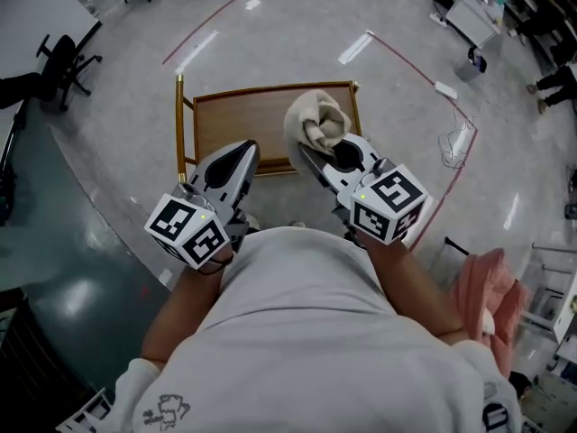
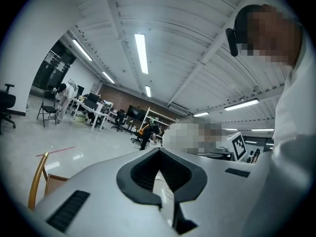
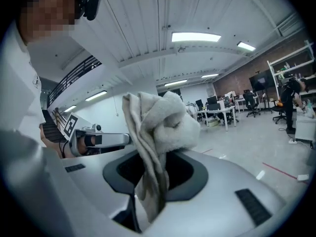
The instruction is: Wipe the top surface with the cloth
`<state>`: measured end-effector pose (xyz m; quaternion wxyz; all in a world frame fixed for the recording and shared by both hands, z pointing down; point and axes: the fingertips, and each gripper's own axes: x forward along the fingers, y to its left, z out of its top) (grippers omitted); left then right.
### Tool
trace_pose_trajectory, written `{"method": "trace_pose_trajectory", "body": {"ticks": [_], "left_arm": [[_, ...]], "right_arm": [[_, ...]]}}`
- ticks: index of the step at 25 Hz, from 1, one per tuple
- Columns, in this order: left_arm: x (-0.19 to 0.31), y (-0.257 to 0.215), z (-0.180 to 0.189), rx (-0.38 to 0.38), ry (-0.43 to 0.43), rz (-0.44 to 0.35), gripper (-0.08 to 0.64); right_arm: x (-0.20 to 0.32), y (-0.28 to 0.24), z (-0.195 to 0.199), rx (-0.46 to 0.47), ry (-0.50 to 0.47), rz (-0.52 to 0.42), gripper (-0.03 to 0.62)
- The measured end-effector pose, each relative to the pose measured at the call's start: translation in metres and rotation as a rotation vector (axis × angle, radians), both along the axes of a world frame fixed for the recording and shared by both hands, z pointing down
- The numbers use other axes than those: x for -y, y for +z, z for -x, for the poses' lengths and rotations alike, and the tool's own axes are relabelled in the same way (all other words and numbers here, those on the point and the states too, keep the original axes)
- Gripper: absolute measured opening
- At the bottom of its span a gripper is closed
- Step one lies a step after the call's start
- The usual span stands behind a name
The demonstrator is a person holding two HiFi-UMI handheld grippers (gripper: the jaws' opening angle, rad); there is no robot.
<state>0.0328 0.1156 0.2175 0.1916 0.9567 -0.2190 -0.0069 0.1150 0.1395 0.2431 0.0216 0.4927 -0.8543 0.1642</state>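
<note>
In the head view the right gripper (image 1: 335, 159) pinches the bunched cloth (image 1: 317, 120) above the right edge of the wooden surface (image 1: 239, 120), and the left gripper (image 1: 242, 154) hangs over its near edge. The left gripper view shows the jaws pressed together (nothing between them). The right gripper view shows the cloth clamped between the jaws.

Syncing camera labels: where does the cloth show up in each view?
Head view: the cloth is bunched above centre at the right gripper jaws, overlapping the wooden table at its right end.
Left gripper view: not in it.
Right gripper view: centre, pinched between the jaws and bunched above them.
Shared landmark: the person's white shirt, at the bottom, right edge and left edge.
</note>
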Motion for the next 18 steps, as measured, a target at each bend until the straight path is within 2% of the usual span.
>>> {"method": "trace_pose_trajectory", "body": {"ticks": [5, 12, 18], "left_arm": [[-0.011, -0.017, 0.004, 0.008, -0.015, -0.075, 0.006], [-0.023, -0.021, -0.001, 0.012, 0.003, -0.086, 0.006], [-0.031, -0.019, -0.006, 0.014, 0.025, -0.074, 0.006]], "right_arm": [[-0.011, -0.018, 0.01, 0.004, 0.006, -0.057, 0.11], [-0.02, -0.031, 0.015, 0.029, -0.003, -0.091, 0.11], [-0.027, -0.026, 0.011, 0.038, 0.009, -0.081, 0.11]]}}
